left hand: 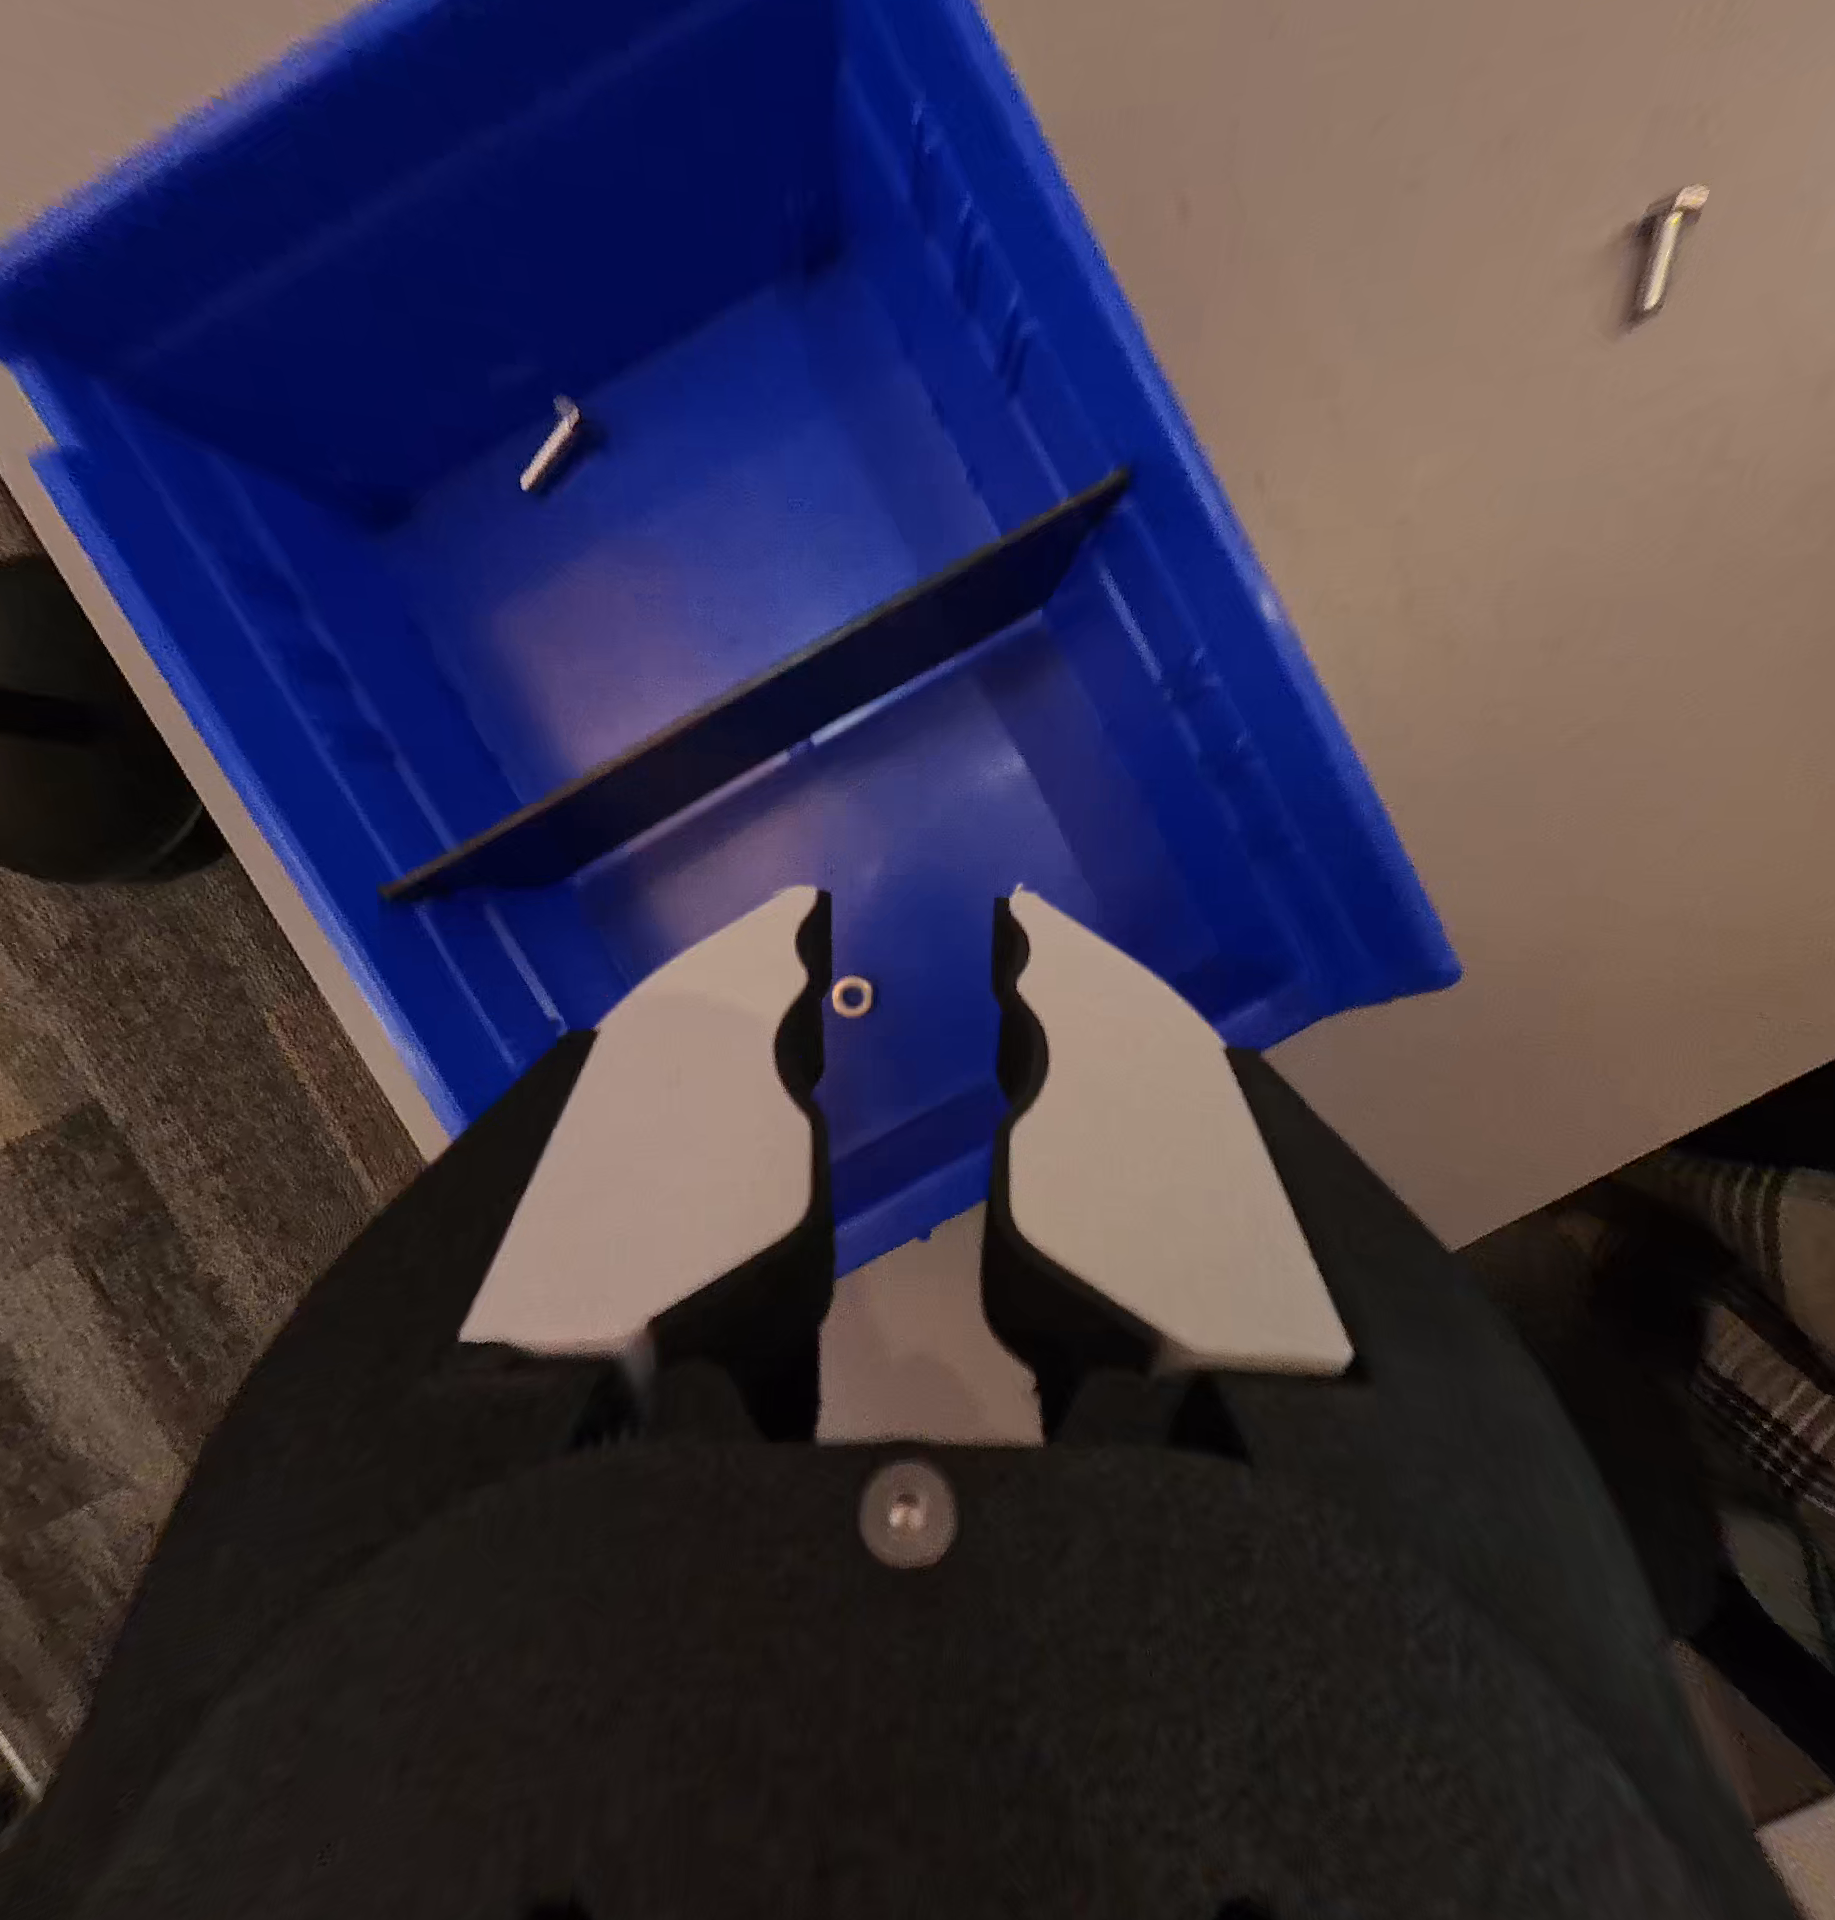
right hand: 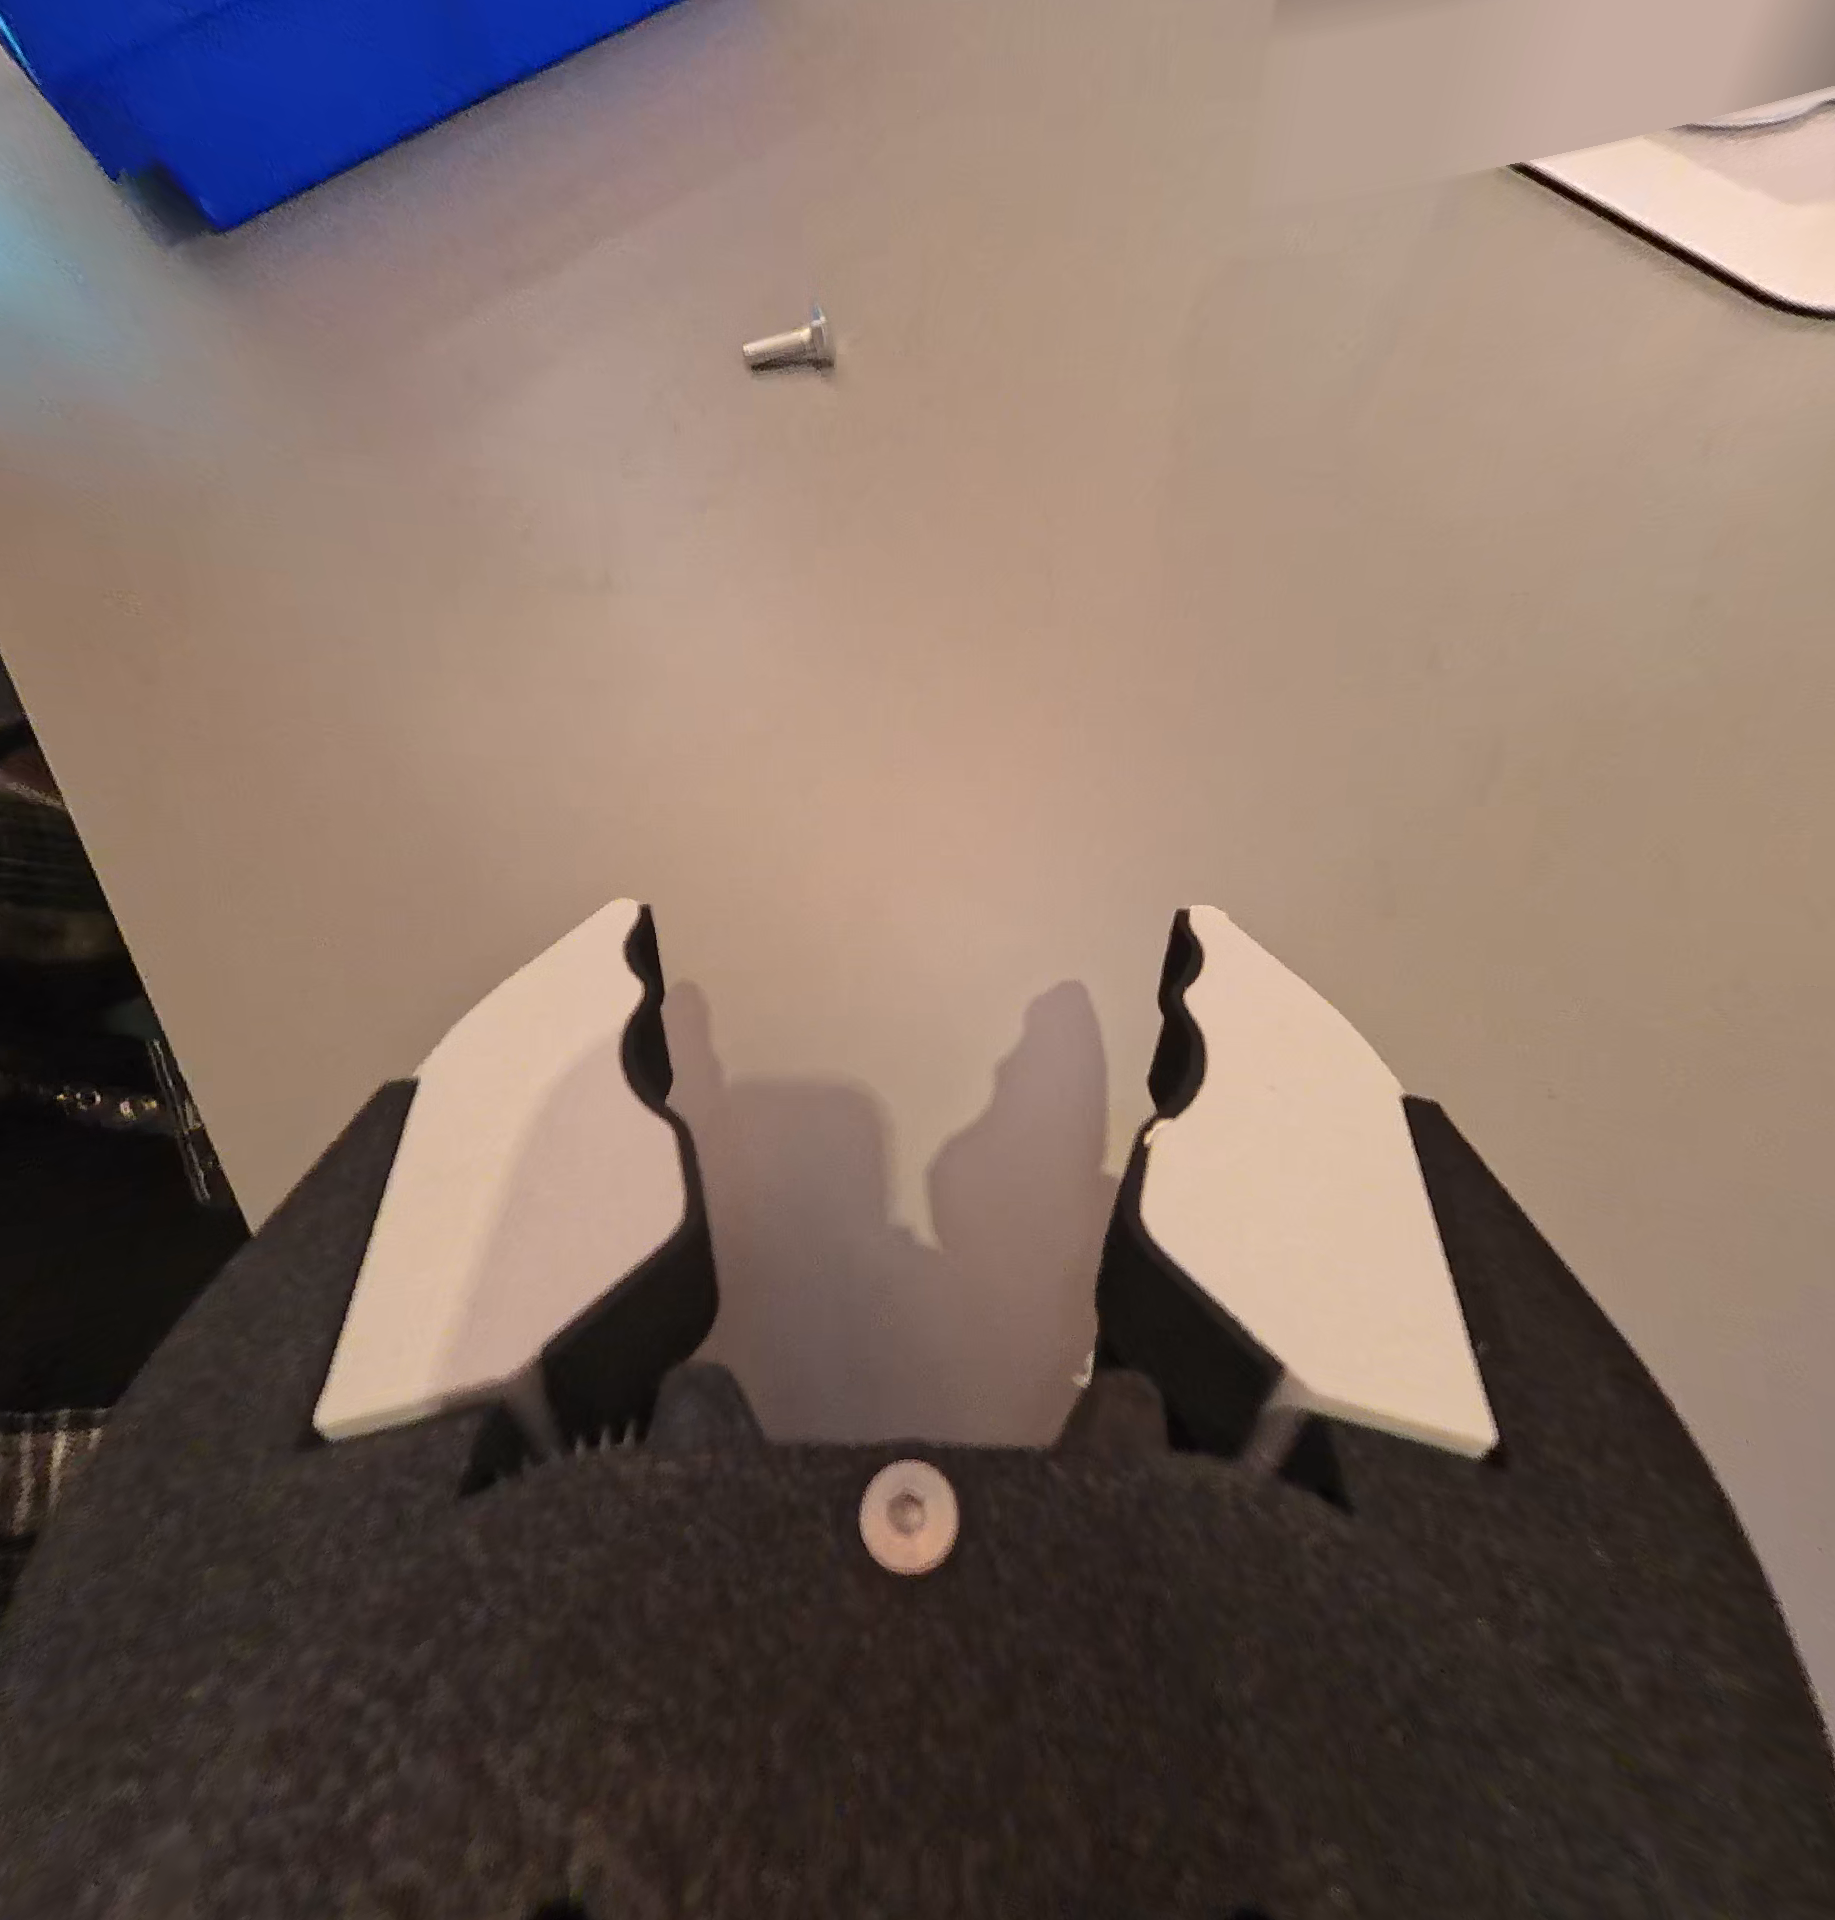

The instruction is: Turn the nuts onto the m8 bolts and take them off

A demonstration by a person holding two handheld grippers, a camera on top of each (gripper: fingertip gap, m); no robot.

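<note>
Tabletop blue bin (left hand: 1152, 436): bolt (left hand: 551, 445), nut (left hand: 852, 998)

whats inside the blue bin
The blue bin holds a bolt beyond the black divider and a small nut on the near side. The left tool hides part of the near floor.

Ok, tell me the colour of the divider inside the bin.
Black. The divider crosses the blue bin, clearest in the left wrist view.

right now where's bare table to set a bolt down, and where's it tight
Free: the wide bare table between the right gripper and the loose bolt. Tight: the blue bin, where the left gripper hangs over the nut in the near compartment.
</note>
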